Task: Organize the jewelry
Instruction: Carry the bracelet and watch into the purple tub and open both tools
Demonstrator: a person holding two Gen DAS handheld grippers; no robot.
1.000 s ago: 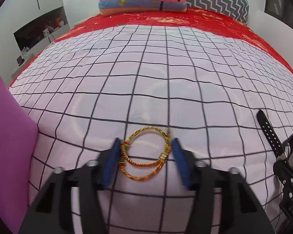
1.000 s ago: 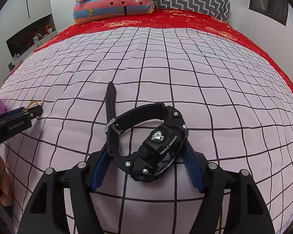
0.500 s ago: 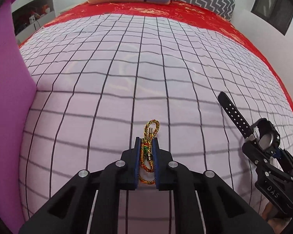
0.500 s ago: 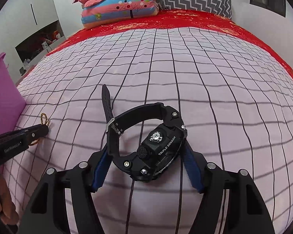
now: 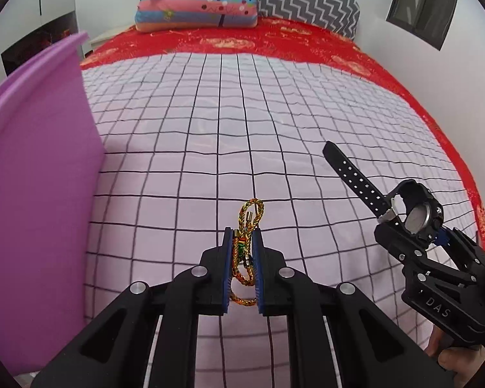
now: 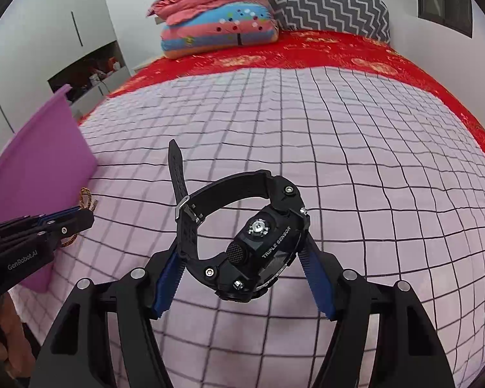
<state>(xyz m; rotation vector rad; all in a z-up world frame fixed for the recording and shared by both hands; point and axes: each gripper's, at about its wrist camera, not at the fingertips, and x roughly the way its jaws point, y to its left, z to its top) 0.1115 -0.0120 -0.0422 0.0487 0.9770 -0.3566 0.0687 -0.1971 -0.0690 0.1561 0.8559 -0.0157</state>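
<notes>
My left gripper (image 5: 242, 237) is shut on a gold braided bracelet (image 5: 249, 216) with green and red beads, squeezed flat between the blue pads and lifted off the checked bed sheet (image 5: 210, 148). My right gripper (image 6: 239, 258) is shut on a chunky black wristwatch (image 6: 258, 245), its case and band wedged between the blue pads, strap end sticking up. The watch (image 5: 417, 216) and right gripper (image 5: 436, 258) also show at the right of the left wrist view. In the right wrist view the left gripper (image 6: 80, 213) and bracelet (image 6: 85, 197) sit at the far left.
A purple bin wall (image 5: 32, 161) rises close on the left, also seen in the right wrist view as the purple bin (image 6: 38, 161). Stacked pillows (image 5: 197, 6) and a zigzag cushion (image 5: 307, 3) lie at the far end on a red blanket (image 5: 274, 42). A hand (image 6: 6, 333) holds the left gripper.
The left gripper closed on the bracelet, flattening its loops, and lifted it. Both grippers rose and moved toward the purple bin, the watch still held in the right one.
</notes>
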